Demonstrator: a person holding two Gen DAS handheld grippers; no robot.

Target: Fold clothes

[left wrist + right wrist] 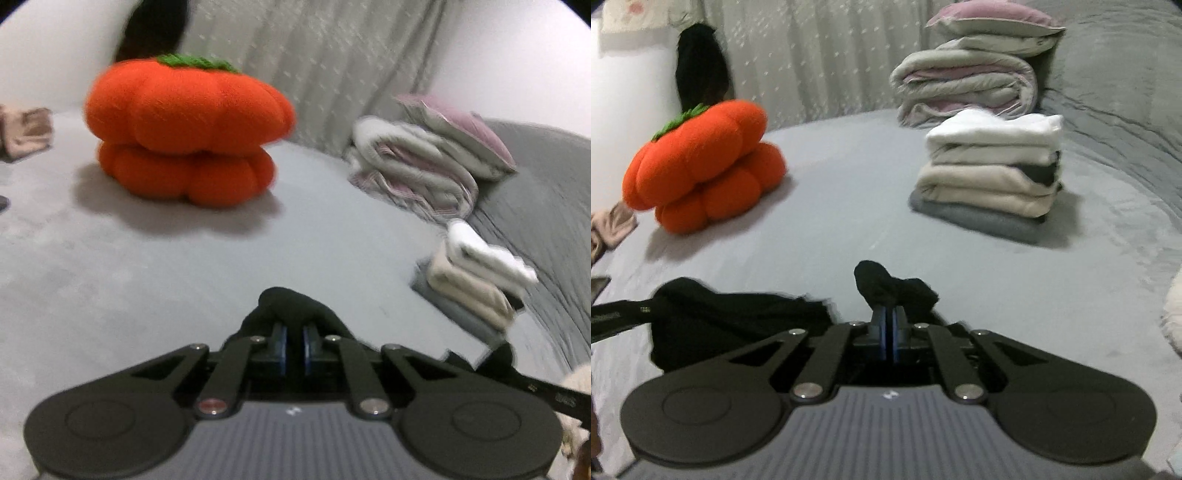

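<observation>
A: Fabric was seen pinched in both tools. In the left wrist view, the left gripper (pixel 295 334) was closed on a bunched fold of the black garment (pixel 291 306), with dark cloth bulging over and around the blue-edged pads (pixel 281 341). A narrow gap remained between the pads, filled by cloth at the tips.

B: Was the same condition recorded on the other side?

A: It was. In the right wrist view, the right gripper (pixel 886 317) was clamped almost fully together on another part of the garment, a black tuft standing up above the fingertips. The rest of the black cloth was spread low to the left of that gripper, just above the grey bed sheet (pixel 849 184); whether it touched the sheet could not be told. A black strap or tool body with faint lettering (pixel 613 317) entered from the left edge beside it.

B: What else was noted on the bed?

A: A stack of folded clothes (pixel 993 166), white over cream over grey, was placed well apart from the garment, ahead and to the right. Behind it a rolled quilt (pixel 964 85) was topped by a mauve pillow (pixel 993 18). An orange pumpkin plush (pixel 701 162) with a green stalk was set to the left, against a pale curtain (pixel 812 55). A small pinkish cloth (pixel 609 225) lay at the left edge. Both views were blurred.
</observation>
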